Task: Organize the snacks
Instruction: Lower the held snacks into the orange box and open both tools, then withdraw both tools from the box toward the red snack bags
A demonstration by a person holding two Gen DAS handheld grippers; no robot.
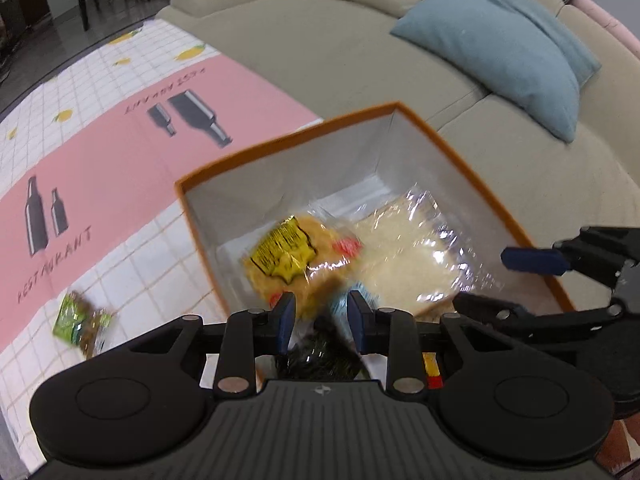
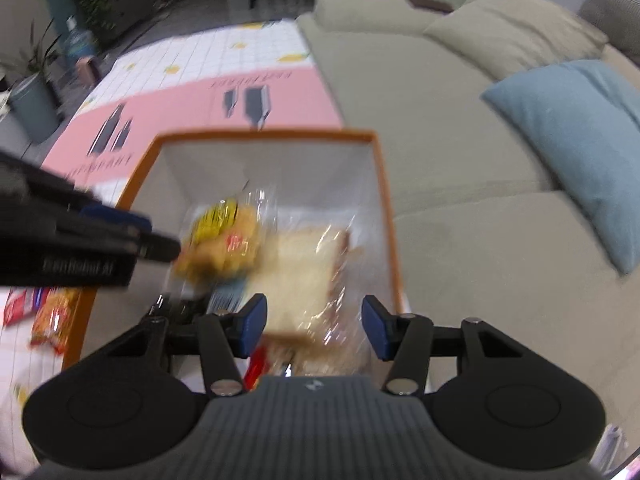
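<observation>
Plainly, from the left wrist view, the left gripper (image 1: 322, 322) hangs over the near end of the orange-rimmed box (image 1: 456, 148), jaws part open with nothing pressed between the blue pads. Just ahead and below lies a crinkly clear bag of golden pastries with a yellow label (image 1: 288, 254); beside it, toward the right, a glossy film-wrapped sandwich (image 1: 412, 248), flat and pale. On the grid-patterned tablecloth (image 1: 132, 264), well left of the box, a small green snack packet (image 1: 78, 322) is not yet packed, and the left hand looks the nearer one for it. The right gripper (image 1: 532, 276) reaches in from the right over the box's rim.

From the right wrist view, the right gripper (image 2: 314, 326) stands part open and empty above the sandwich (image 2: 304, 276), whose long side runs away from the camera. An orange-red snack bag (image 2: 54, 320), blurred, lies outside the box's left wall (image 2: 86, 316), beneath the left gripper (image 2: 136, 236).
</observation>
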